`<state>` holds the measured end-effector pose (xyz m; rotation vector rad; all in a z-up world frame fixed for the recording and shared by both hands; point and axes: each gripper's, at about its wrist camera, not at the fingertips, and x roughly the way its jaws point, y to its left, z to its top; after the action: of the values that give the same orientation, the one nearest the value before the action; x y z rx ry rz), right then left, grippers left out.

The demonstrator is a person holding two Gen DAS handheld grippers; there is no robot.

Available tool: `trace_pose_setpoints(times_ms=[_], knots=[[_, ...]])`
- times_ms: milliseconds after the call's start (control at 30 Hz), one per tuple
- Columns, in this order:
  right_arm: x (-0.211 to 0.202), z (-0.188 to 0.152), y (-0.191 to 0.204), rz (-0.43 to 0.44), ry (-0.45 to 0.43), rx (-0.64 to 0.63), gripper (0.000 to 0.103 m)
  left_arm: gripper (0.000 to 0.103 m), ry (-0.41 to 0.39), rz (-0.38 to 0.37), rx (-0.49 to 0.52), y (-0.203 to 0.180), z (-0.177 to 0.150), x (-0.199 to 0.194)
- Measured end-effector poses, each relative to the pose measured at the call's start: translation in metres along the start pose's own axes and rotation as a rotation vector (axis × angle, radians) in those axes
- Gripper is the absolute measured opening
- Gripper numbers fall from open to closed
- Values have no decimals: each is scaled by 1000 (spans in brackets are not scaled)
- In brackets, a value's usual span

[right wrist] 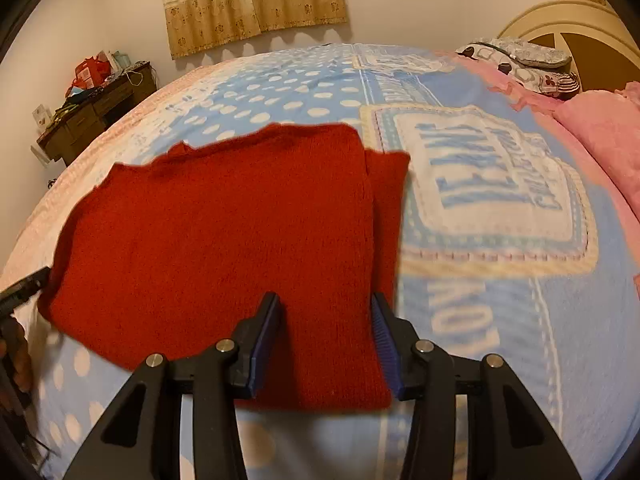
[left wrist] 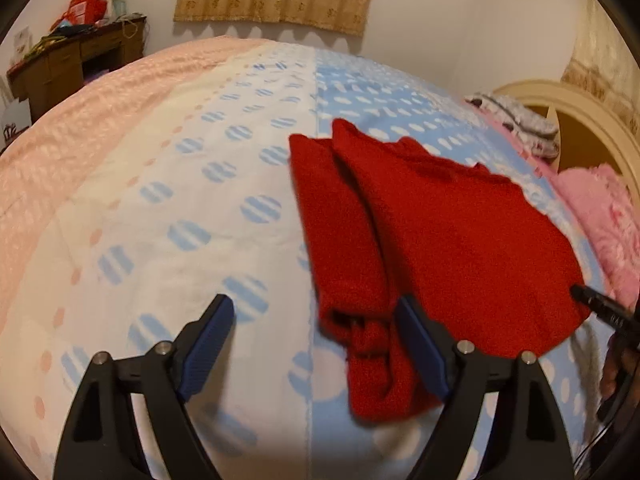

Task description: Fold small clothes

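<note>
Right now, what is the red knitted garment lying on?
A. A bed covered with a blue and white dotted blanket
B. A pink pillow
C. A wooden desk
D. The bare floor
A: the red knitted garment lies spread on the bed's blue and white dotted blanket; the wooden desk stands off by the wall and the pink pillow lies apart near the headboard.

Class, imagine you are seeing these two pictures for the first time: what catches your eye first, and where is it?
The bright red knitted garment, partly folded, lies flat on the blue, white-dotted bedspread. Beside it in the right wrist view a large lettered patch stands out on the spread. Pink pillows sit by the headboard.
</note>
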<state>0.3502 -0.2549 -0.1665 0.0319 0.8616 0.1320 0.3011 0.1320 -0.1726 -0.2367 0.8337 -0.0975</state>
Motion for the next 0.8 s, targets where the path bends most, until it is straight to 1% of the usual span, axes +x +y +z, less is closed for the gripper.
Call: trace_pose_setpoints(times_ms=[67,133,233,267,300,367,500,567,633,667,733,767,800], knots=[[-8,-6,-5,3,-17,12,47,85,-19,-5,-9,1,-3,-7],[-14,-9,-14,15,-24,43,46,85,-38,-28,-20,-1,-5,-15],[-12,-9,-20,16,-13,47,44,84,-64,-59,-12,-10,-9,-23],[-11,-9,-19,21,-12,47,41,82,-68,-64,-5,-14,-10,-24],[-9,-9,-19,25,-6,43,39,75,-64,-72,3,-18,-11,-22],[-7,-9,-17,19,-8,39,36,68,-51,-87,2,-22,-14,-21],[-10,-11,-13,19,-18,33,34,68,-84,-107,-26,-20,-17,-31],[-10,-12,-16,30,-17,39,32,68,-80,-113,-20,-22,-17,-31],[-10,-13,-18,38,-19,45,30,67,-65,-114,6,-27,-16,-24],[-10,-12,-18,40,-21,46,28,63,-59,-113,11,-28,-17,-22],[-10,-12,-16,37,-22,39,26,41,-33,-129,20,-31,-16,-12],[-10,-11,-15,35,-24,36,24,24,-12,-127,27,-32,-17,-6],[-11,-11,-15,35,-25,35,20,13,-6,-108,37,-33,-18,-3]])
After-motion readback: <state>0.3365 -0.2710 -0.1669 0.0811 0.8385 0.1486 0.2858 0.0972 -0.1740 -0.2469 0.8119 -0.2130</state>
